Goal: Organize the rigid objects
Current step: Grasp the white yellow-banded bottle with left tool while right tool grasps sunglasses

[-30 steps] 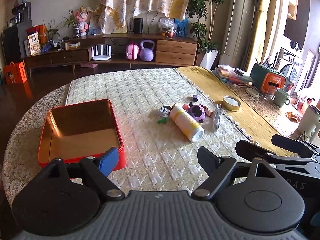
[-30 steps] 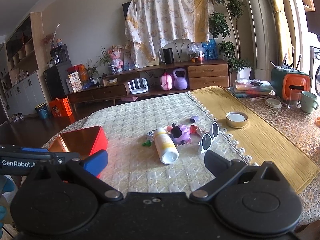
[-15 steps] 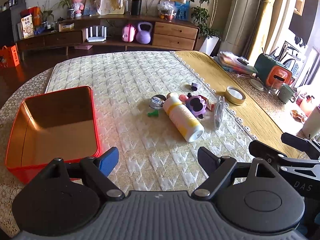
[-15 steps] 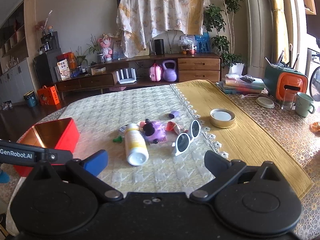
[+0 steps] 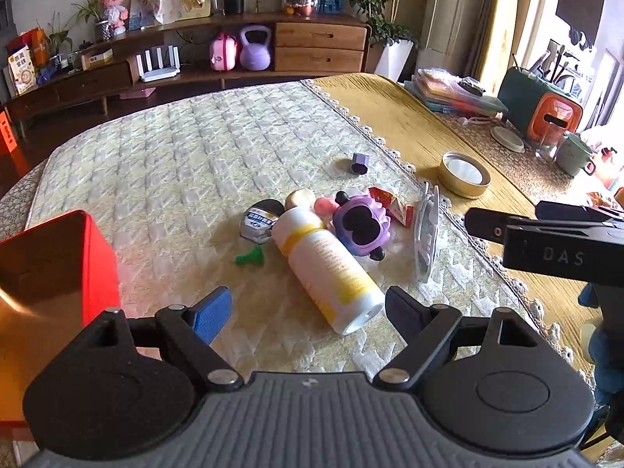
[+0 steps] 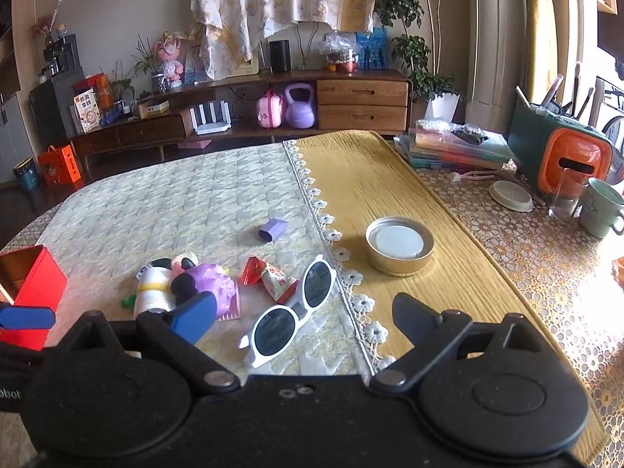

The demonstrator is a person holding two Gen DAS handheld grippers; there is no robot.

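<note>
Along the far wall runs a wooden sideboard (image 6: 362, 103) carrying a black speaker (image 6: 280, 56); a purple kettlebell (image 6: 299, 106), a pink case (image 6: 269, 109) and a white router (image 6: 211, 117) sit on its lower shelf. A potted plant (image 6: 415, 39) stands beside it. On the table's right side: stacked books (image 6: 456, 148), green mug (image 6: 600, 206), drinking glass (image 6: 565, 195).

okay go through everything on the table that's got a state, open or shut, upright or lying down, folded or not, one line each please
Red tin box: open, no lid on, nothing visible inside.
White bottle: lying on its side.
White sunglasses: folded, resting tilted on the cloth.
Gold round tin: upright, on the yellow runner.
Purple toy: lying against the bottle.
Left hand-held gripper: open, holding nothing.
Right hand-held gripper: jaws closing, wide apart, pads not touching the sunglasses seen between them.
</note>
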